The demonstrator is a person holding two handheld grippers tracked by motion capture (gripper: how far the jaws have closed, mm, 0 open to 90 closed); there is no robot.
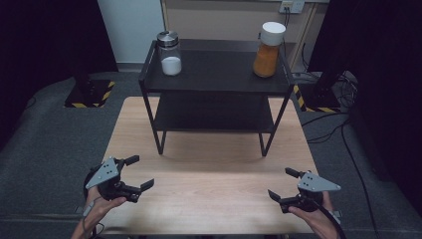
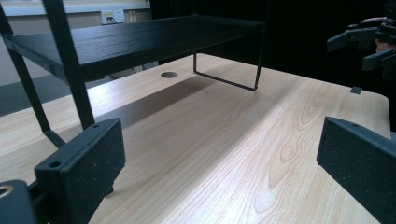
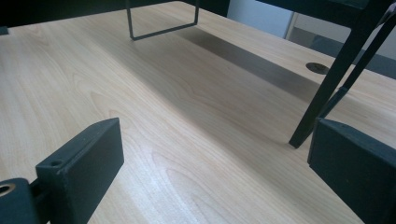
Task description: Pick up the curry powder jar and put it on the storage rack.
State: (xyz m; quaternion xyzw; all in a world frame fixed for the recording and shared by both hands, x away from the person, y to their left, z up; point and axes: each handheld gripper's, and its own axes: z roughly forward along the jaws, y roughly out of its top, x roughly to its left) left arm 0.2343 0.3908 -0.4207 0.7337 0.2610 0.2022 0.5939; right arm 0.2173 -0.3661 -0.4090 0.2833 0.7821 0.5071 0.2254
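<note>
A black two-tier shelf [image 1: 215,74] stands on the far half of a light wooden table [image 1: 209,174]. On its top level sit a glass jar of white powder with a metal lid [image 1: 170,54] at the left and a jar of orange powder with a white lid [image 1: 267,50] at the right. My left gripper [image 1: 141,172] hovers open over the table's near left corner, nothing between its jaws. My right gripper [image 1: 280,183] is open and empty at the near right. The left gripper view shows its wide-apart jaws, the shelf [image 2: 140,39] and the other gripper [image 2: 369,42].
The shelf's lower level [image 1: 214,117] holds nothing. A round cable hole [image 2: 169,74] in the table lies under the shelf. A shelf leg [image 3: 336,88] stands just ahead of my right gripper [image 3: 215,158]. Dark curtains and cables [image 1: 328,124] flank the table on grey floor.
</note>
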